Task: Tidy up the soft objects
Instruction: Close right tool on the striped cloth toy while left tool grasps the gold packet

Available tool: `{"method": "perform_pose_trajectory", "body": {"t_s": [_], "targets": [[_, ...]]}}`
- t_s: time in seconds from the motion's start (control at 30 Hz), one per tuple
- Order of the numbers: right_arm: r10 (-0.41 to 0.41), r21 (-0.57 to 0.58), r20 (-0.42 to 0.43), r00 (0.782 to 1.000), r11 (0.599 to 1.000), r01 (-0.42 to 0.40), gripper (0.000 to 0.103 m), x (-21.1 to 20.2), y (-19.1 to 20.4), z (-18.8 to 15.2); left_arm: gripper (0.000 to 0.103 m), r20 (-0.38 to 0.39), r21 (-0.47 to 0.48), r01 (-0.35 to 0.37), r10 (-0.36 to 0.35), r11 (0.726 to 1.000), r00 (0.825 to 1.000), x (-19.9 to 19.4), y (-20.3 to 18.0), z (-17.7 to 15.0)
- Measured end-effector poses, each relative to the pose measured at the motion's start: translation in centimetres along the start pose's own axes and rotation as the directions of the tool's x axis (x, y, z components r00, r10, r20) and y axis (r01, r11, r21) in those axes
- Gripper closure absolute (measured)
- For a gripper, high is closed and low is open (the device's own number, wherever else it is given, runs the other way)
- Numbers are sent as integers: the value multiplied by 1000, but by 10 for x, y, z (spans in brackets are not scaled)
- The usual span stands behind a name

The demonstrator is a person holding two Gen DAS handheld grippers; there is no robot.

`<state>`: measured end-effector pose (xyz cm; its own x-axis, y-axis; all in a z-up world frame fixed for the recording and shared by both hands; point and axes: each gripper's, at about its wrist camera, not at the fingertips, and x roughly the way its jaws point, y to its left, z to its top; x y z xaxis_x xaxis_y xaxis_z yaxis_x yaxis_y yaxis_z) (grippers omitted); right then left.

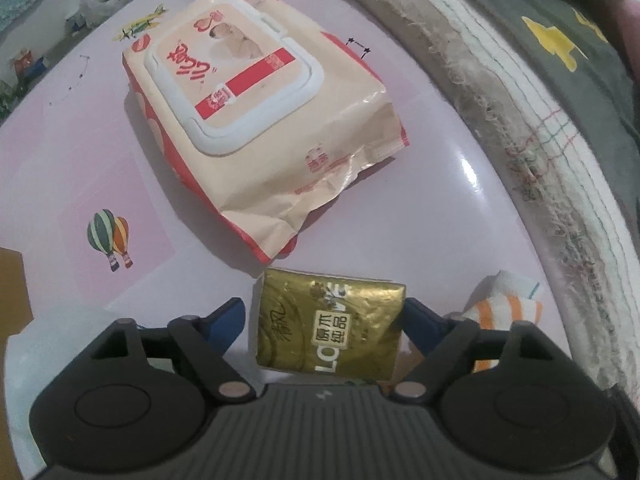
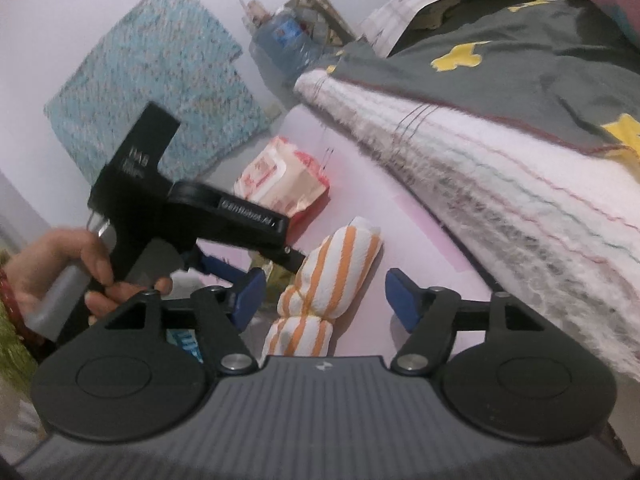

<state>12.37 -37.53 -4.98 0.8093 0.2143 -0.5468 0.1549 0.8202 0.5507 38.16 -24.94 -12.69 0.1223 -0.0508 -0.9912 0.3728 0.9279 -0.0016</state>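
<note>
Tissue pack [image 1: 330,326] btwn left tool [image 1: 324,320] pads, unpinched

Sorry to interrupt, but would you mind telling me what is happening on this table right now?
A person is sorting soft things with a gripper in each hand. The left gripper points down over a gold tissue pack, which sits between its open jaws. The right gripper is open around a striped rolled cloth lying on the pink table. A wet wipes pack lies beyond.

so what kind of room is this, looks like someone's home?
Probably a bedroom at home: a small pink table printed with cartoon balloons stands against a bed, with a frayed white blanket under a grey quilt with yellow shapes. A pack of wet wipes lies on it.
</note>
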Motion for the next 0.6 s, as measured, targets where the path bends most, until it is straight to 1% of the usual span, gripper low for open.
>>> {"method": "perform_pose_trajectory", "body": {"t_s": [0.1,0.17,0.23,0.43,0.47,0.5,0.53,0.6], "targets": [[-23,-51,-38,999,998,21,32,16,12,-1,22,-5,-11,16,-16,1000,1000,4,2,1],[-53,-80,-56,997,996,49,32,26,19,-3,25,-11,-14,25,-25,1000,1000,4,4,0],[-87,-103,-68,994,992,80,32,36,23,-5,26,-13,-18,25,-25,1000,1000,6,5,-1],[-126,-163,-71,990,980,113,33,51,32,-8,27,-1,-27,34,-34,999,999,5,14,-1],[-130,-184,-76,989,976,114,36,54,34,-9,28,4,-28,37,-37,999,999,4,14,-2],[-135,-204,-78,988,972,117,43,56,36,-10,28,8,-29,40,-40,999,999,4,15,-3],[-136,-220,-80,987,969,115,44,58,38,-11,28,12,-29,44,-43,999,999,3,16,-4],[-121,-217,-84,989,971,101,50,59,37,-12,28,23,-33,47,-46,998,999,3,17,-5]]}}
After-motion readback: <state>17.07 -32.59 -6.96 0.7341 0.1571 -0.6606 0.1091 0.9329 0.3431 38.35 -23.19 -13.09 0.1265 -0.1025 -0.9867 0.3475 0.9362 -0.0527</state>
